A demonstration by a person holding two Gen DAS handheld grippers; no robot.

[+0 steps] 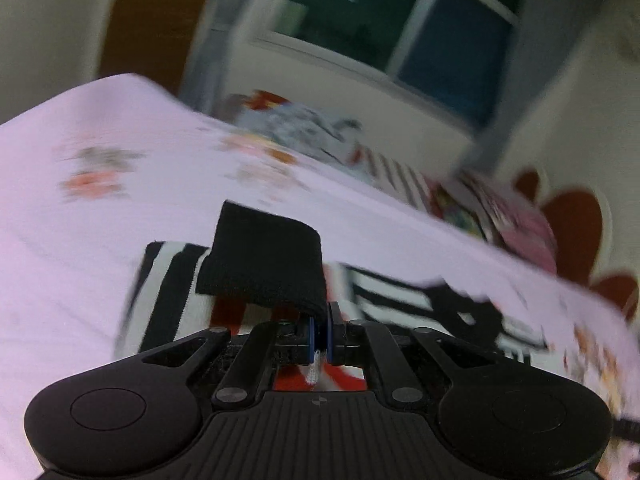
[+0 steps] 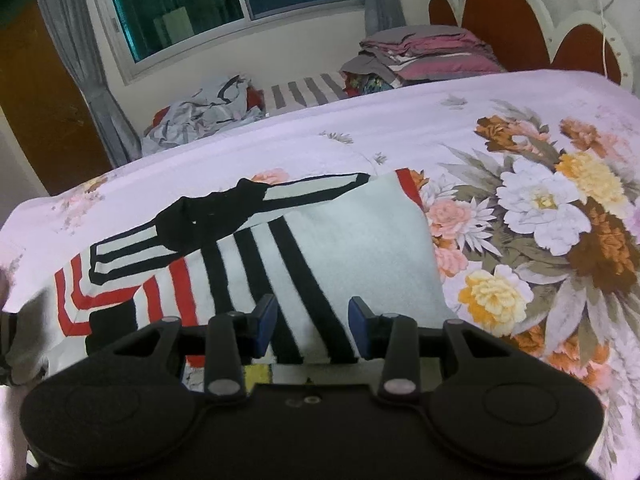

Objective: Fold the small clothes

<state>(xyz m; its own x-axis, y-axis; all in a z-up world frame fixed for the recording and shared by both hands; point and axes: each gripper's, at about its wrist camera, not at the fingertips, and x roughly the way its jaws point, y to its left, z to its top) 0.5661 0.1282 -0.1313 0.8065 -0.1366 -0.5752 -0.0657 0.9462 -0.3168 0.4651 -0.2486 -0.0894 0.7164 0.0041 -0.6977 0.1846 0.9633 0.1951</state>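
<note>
The left gripper (image 1: 319, 338), fingers clamped on a soft, light striped garment's (image 2: 320, 240) black cuff (image 1: 264, 264), is lifting it; right gripper (image 2: 313, 326) fingers are hovering apart over the bed (image 2: 520, 100).

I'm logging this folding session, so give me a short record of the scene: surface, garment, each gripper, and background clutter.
surface: bed with floral sheet
garment: striped garment, white with black and red stripes, lying flat on the sheet
left gripper: shut on black cuff, lifted off the sheet
right gripper: open, over the garment's lower edge
background: folded pile, crumpled clothes
</note>
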